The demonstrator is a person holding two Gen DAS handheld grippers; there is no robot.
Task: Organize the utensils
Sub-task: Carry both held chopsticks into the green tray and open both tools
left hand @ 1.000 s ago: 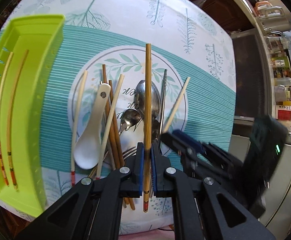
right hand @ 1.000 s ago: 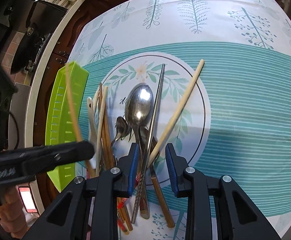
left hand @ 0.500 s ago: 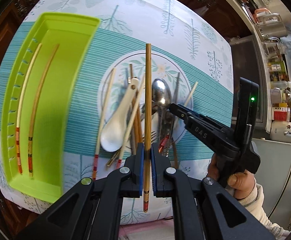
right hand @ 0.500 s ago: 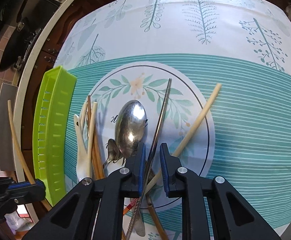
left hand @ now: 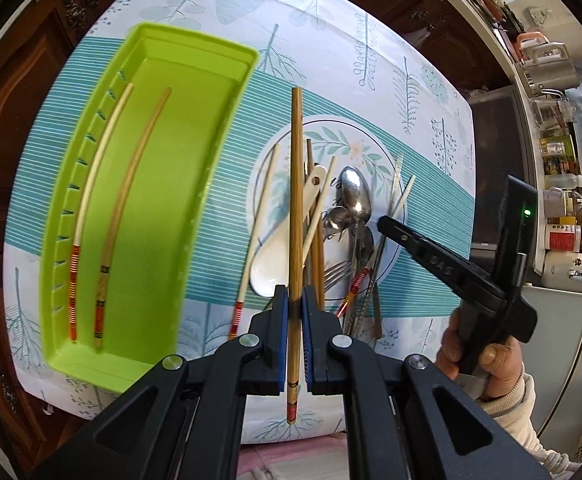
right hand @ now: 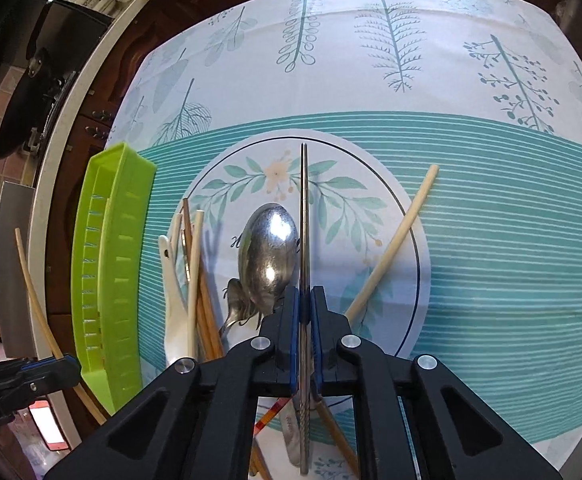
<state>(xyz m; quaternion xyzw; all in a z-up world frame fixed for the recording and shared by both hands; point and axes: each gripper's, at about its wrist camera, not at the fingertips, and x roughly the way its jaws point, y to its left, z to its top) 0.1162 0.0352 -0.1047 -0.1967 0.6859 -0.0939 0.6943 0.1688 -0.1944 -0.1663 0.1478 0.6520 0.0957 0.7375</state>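
Teal-striped cloth (right hand: 511, 240) with leaf prints covers the worktop, and its far and right parts lie bare in the right wrist view. Dark wood cabinets (left hand: 23, 92) border the cloth on the far and left sides.

Lime-green tray (left hand: 227, 128) sits at the left end of the cloth, close to the near edge. Two chopsticks (left hand: 103, 172) lie along its left half; the right half of its floor is free.

Beside the tray, on the round leaf print (right hand: 331, 192), lies the utensil pile (left hand: 331, 236): a white ceramic spoon (left hand: 269, 272), steel spoons, a fork and wooden and pale chopsticks, crossing one another. One pale chopstick (right hand: 395, 248) angles out alone over the print's right rim.

Left gripper (left hand: 296, 332) hangs between tray and pile, its fingers clamped on a brown wooden chopstick (left hand: 296, 184) with a red-banded end that sticks out toward the camera.

Right gripper (right hand: 305, 336) is down over the pile, a hand (left hand: 487, 356) in a pale sleeve behind it. Its fingers are pressed shut on a thin steel chopstick (right hand: 304, 216), which runs straight ahead past the large steel spoon (right hand: 269, 256).
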